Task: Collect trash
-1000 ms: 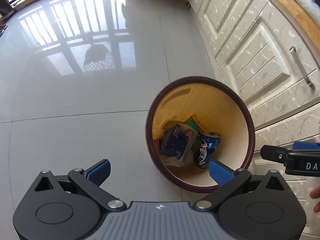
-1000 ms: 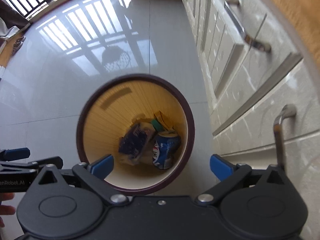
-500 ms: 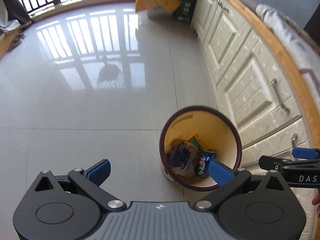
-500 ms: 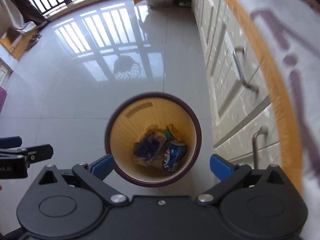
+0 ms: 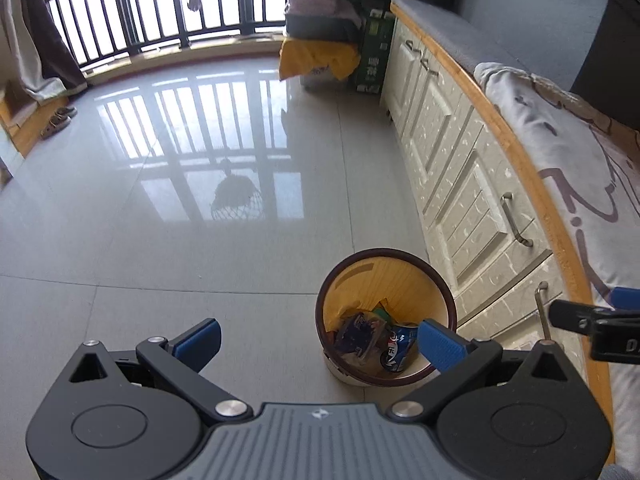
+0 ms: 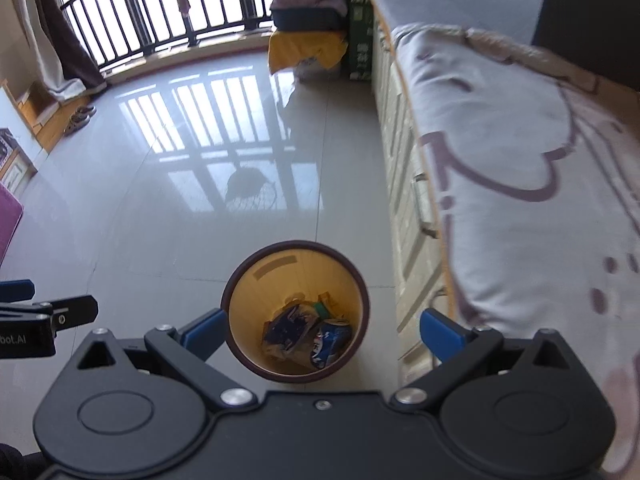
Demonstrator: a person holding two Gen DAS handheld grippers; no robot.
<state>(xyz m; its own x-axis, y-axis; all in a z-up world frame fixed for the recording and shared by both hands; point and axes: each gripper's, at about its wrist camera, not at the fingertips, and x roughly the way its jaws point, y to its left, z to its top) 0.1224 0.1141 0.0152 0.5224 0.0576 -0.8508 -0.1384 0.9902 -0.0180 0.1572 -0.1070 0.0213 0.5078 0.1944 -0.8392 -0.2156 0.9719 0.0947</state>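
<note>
The round wood-look waste bin with a dark brown rim (image 6: 362, 288) stands on the glossy grey tiled floor (image 5: 168, 208), just beside the cream panelled cabinets (image 5: 460, 184); it sits in the lower right of the left wrist view and at the lower centre of the right wrist view. Inside it lie a crumpled dark blue snack wrapper (image 6: 286, 328), a dented blue drink can (image 6: 332, 342) and a scrap of green packaging (image 6: 322, 309). The left gripper (image 5: 318, 338) and the right gripper (image 6: 320, 328) both hang above the bin with their blue-padded jaws spread wide and nothing between them. No loose trash shows on the floor, so the collecting looks largely done. The bin seems light and stiff, probably thin plastic, and likely to slide on the polished tiles; its rolled rim is the best place to pinch. The wrapper would crumple under any squeeze, while the empty can is light, smooth and apt to slip unless it is taken across its middle.
</note>
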